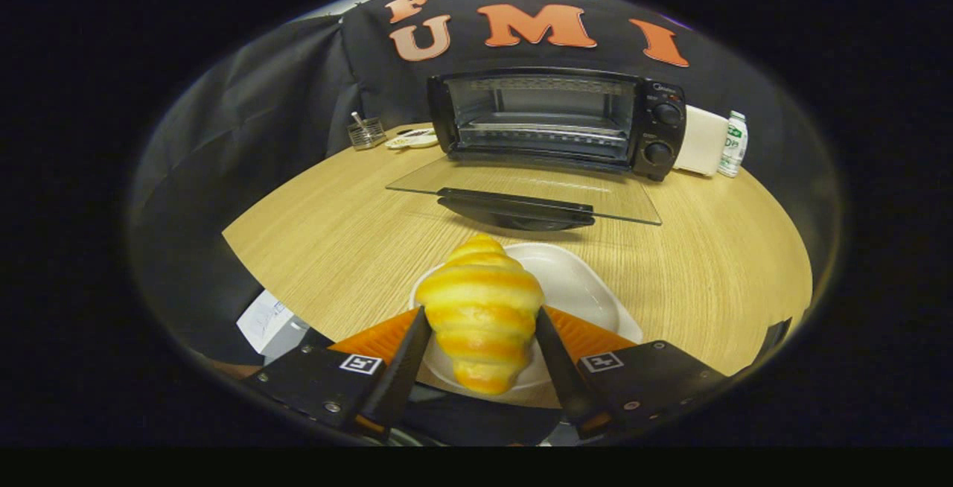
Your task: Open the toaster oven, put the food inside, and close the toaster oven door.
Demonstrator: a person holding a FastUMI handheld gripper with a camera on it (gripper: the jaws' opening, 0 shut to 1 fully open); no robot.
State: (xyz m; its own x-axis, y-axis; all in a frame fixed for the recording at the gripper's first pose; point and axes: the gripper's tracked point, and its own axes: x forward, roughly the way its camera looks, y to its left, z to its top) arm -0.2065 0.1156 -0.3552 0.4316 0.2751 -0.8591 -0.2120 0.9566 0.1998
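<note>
Door (pixel 521 193) lies open, our gripper (pixel 480 334) pinches the croissant (pixel 480 308); we still must load the oven (pixel 555 122) and close it.

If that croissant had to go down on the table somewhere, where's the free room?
Bare table lies right of the plate, and another patch left of it, before the open oven door. It is crowded behind: a small basket left of the oven, a bottle to its right. The gripper is shut on the croissant.
</note>
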